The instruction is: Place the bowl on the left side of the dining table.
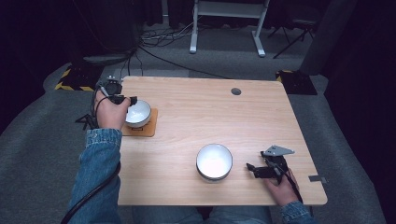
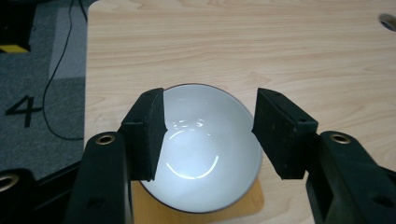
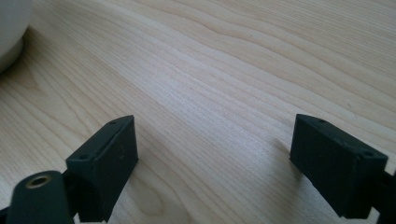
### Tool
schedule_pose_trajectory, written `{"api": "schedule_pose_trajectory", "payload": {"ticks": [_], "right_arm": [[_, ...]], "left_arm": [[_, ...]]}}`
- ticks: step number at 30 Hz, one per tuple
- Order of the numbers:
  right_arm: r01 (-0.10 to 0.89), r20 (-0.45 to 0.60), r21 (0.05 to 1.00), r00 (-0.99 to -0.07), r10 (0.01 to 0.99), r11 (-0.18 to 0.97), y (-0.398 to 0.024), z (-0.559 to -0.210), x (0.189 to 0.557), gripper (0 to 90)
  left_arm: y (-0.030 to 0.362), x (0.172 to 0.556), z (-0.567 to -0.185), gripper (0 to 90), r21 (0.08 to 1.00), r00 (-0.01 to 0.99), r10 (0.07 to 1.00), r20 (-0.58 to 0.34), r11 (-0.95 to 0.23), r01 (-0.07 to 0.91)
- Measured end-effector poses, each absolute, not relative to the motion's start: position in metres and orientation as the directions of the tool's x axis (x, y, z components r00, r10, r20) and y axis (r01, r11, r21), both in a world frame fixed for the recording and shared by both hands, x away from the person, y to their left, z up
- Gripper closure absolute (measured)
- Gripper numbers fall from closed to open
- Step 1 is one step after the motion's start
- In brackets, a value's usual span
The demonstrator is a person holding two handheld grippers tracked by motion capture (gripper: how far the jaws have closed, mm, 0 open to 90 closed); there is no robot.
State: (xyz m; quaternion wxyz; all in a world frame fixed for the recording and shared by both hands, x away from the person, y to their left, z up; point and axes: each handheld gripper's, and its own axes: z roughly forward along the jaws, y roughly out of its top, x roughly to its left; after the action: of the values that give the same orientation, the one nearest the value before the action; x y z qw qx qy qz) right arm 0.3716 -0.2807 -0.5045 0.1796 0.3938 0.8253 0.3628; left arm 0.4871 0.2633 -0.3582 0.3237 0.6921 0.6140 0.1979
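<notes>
A pale wooden table point(image 1: 210, 126) stands on grey carpet point(image 1: 37, 154), with a white desk frame point(image 1: 224, 23) and loose cables point(image 1: 163, 37) on the floor beyond its far edge. A small dark hole point(image 1: 236, 91) sits near the table's far right side.

Two white bowls are on the table, well apart. The near bowl point(image 1: 214, 162) stands on bare wood near the front edge, right of centre. The far bowl point(image 1: 138, 113) stands on a brown mat point(image 1: 148, 128) near the left edge.

A person's denim sleeve point(image 1: 98, 168) comes in at the lower left. The left gripper point(image 1: 122, 99) hangs over the far bowl's left rim; in the left gripper view its jaws are spread apart on either side of the bowl's opening, and whether they touch the rim cannot be told. The right gripper point(image 1: 254, 170) is low at the table, just right of the near bowl, jaws wide apart with bare wood between them.
</notes>
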Motion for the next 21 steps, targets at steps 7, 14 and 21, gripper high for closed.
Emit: {"api": "schedule_pose_trajectory", "payload": {"ticks": [7,14,21], "right_arm": [[0.520,-0.011,0.738,-0.628,0.778,0.430,-0.281,-0.504,0.372,14.8],[0.517,-0.014,0.738,-0.630,0.776,0.433,-0.281,-0.504,0.372,14.8],[0.516,-0.016,0.738,-0.630,0.776,0.435,-0.281,-0.504,0.372,14.8]], "left_arm": [[0.251,0.464,-0.345,41.8,0.714,0.276,0.952,-0.136,-0.099,0.693],[0.233,0.440,-0.340,41.0,0.730,0.374,0.918,-0.129,-0.167,0.662],[0.217,0.420,-0.339,40.3,0.750,0.450,0.884,-0.123,-0.214,0.625]]}}
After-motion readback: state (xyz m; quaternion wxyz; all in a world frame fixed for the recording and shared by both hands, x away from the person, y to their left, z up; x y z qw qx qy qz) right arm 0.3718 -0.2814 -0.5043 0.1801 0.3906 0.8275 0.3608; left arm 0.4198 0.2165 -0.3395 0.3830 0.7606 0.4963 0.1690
